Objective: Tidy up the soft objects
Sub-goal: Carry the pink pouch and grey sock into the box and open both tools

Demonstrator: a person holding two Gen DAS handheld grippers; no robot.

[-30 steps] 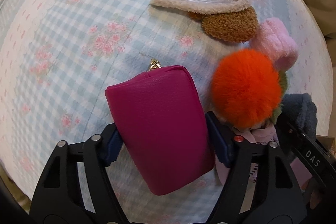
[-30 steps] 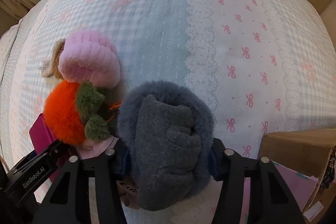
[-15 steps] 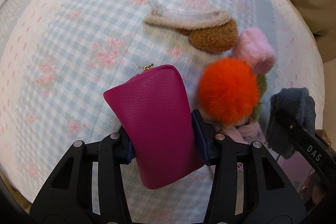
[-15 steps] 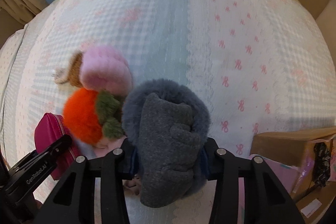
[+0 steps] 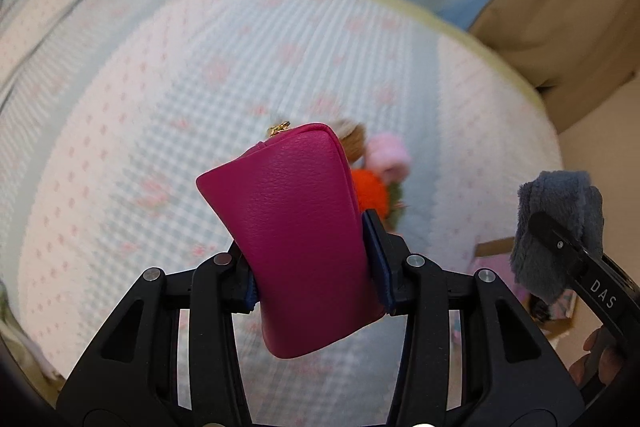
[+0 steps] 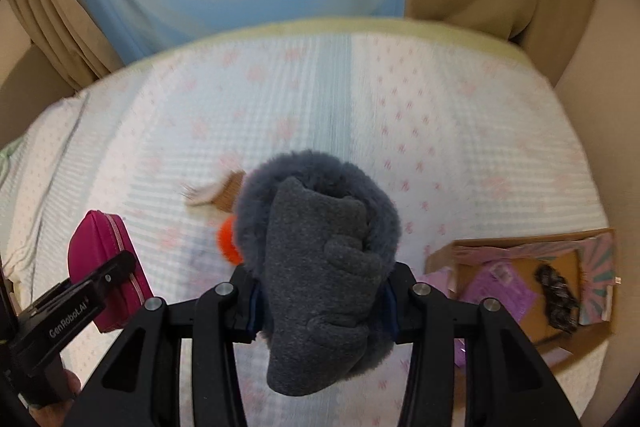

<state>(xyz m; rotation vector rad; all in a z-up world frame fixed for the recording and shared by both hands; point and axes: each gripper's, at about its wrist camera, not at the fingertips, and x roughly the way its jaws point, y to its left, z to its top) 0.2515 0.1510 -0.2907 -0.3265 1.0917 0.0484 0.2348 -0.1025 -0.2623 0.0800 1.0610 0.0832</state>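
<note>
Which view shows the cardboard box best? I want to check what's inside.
The right wrist view: the cardboard box lies open, showing purple paper and a dark fuzzy item. The left wrist view catches only a blurred corner.

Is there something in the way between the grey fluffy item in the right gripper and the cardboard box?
Nothing visible. The right gripper holds the grey fluffy item above the bed; the cardboard box lies open to its right.

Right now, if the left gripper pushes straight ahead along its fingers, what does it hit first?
Probably the bedspread. The left gripper, shut on the magenta pouch, points there, with the orange pompom just right of that line; depth is unclear.
</note>
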